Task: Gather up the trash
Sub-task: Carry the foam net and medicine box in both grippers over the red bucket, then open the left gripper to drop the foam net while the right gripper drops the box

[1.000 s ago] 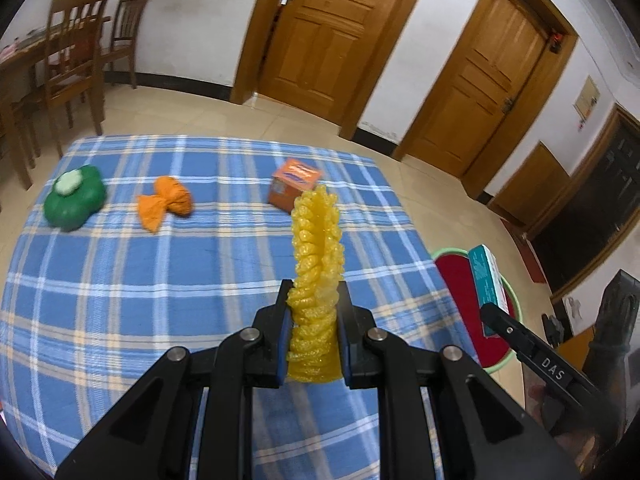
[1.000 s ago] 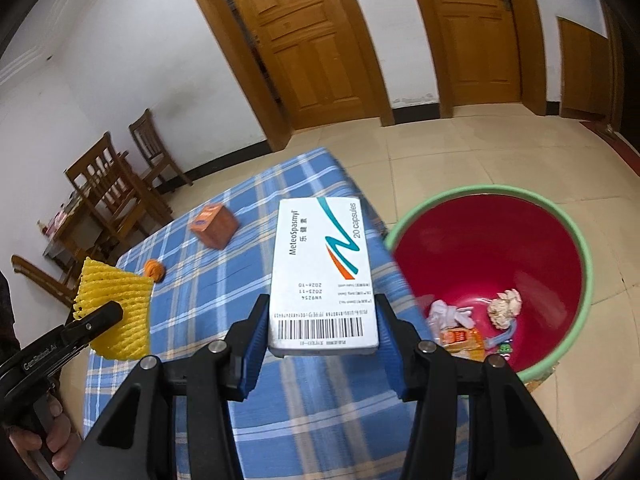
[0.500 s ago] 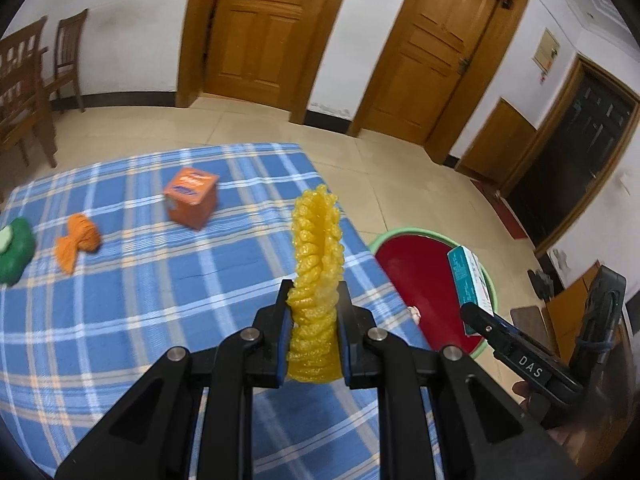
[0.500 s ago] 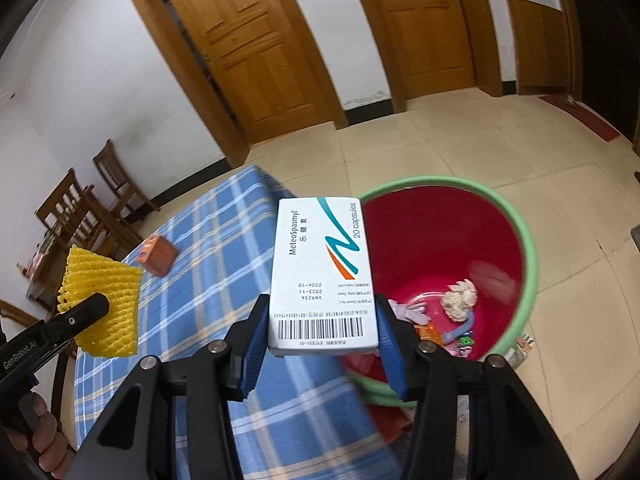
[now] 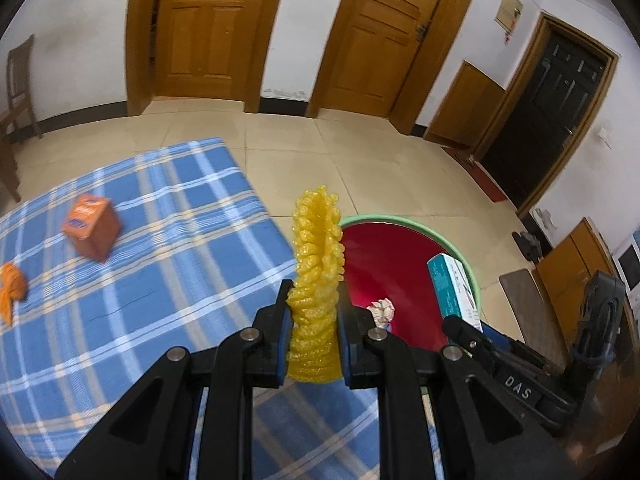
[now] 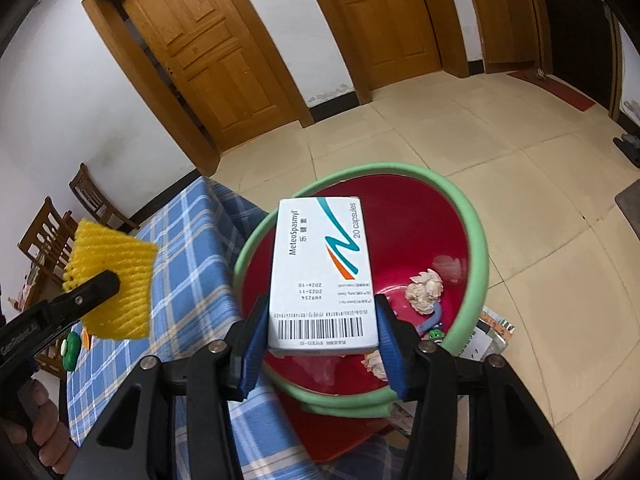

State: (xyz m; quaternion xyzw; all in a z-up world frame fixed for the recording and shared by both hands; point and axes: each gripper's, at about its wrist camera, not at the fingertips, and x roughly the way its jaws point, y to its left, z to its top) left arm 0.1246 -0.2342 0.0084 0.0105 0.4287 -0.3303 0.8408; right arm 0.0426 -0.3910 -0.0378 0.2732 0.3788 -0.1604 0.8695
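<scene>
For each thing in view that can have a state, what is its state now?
Left gripper: shut on yellow foam net.
Right gripper: shut on medicine box, held over the bin.
Red bin: open, holds crumpled paper.
Orange carton: resting tilted on the checked tablecloth.

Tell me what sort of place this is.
Most likely a room in a home, perhaps a dining room: panelled wooden doors open off a beige tiled floor, a wooden dining chair stands by the wall, and a blue plaid tablecloth covers the table.
</scene>
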